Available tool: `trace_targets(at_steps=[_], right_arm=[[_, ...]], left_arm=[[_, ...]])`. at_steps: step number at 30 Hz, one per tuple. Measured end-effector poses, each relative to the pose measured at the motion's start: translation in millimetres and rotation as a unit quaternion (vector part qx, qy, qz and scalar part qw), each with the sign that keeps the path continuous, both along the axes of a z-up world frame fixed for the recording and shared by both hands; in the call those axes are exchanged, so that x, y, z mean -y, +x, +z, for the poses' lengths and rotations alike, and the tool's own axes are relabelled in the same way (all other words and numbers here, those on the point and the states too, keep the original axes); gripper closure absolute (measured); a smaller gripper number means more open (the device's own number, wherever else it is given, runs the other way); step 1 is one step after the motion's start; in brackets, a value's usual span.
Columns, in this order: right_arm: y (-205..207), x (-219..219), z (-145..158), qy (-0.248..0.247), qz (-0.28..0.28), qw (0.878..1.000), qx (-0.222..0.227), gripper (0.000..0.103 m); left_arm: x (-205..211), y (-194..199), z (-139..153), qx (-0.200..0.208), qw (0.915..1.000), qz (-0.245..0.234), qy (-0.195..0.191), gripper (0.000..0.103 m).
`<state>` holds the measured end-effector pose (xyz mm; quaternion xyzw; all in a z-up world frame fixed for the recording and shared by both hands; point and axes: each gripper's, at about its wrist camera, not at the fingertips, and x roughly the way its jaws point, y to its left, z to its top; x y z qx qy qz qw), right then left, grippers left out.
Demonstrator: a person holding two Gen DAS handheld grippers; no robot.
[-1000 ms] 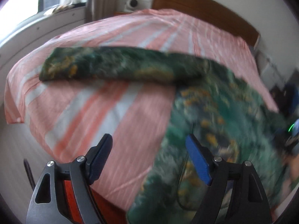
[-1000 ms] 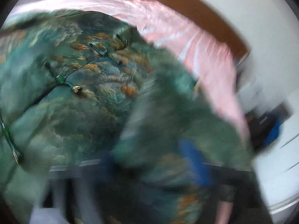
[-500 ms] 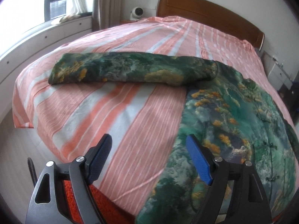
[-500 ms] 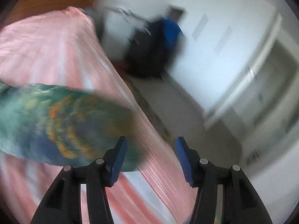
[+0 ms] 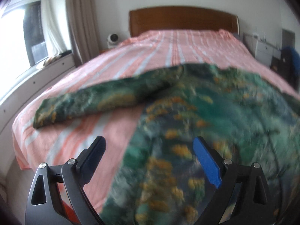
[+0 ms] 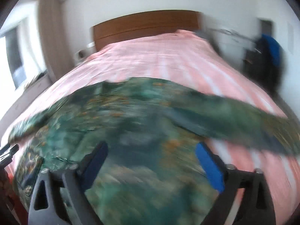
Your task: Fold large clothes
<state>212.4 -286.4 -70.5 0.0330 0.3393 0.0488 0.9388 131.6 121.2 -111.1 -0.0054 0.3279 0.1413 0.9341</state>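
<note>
Spread over the near half of the bed (image 5: 187, 43): a large green patterned garment (image 5: 215, 127), body toward the foot, collar side toward the headboard. Stretched out flat to the left of the body, across the bed: one long sleeve (image 5: 84, 105). To the right, the other sleeve (image 6: 243, 125), blurred. Nearer to the left sleeve: left gripper (image 5: 149, 151), released and empty, over the garment's left edge. Over the middle of the body: right gripper (image 6: 151, 156), also released, grasping nothing.

White walls, wooden headboard (image 5: 183, 19), curtained bright window (image 5: 16, 37) at left.
</note>
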Motion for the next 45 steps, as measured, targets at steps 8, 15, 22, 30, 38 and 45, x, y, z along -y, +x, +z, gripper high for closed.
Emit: trace_targets(at_steps=[8,15,22,30,38,45], right_arm=[[53,-9,-101,-0.042,-0.023,0.994,-0.096,0.0],[55,-13,-105,-0.042,-0.021,0.994,-0.103,0.0],[56,-12,-105,-0.045,-0.021,0.993,-0.103,0.0],[56,-12,-105,-0.044,-0.021,0.993,-0.103,0.0],[57,-11,-105,-0.044,-0.021,0.993,-0.104,0.0],[56,-11,-105,-0.044,-0.021,0.993,-0.104,0.0]], left_arm=[[-10,-16,-16,-0.021,0.9998,0.005,-0.003,0.004],[-16,-15,-15,-0.018,0.9996,0.003,-0.022,0.002],[-13,-14,-15,-0.02,0.9997,0.005,-0.012,0.002],[-19,-14,-24,-0.035,0.999,0.028,0.003,0.001],[-17,-10,-29,-0.041,0.9987,0.03,0.01,0.001],[-16,-9,-30,-0.04,0.9987,0.03,0.006,0.001]])
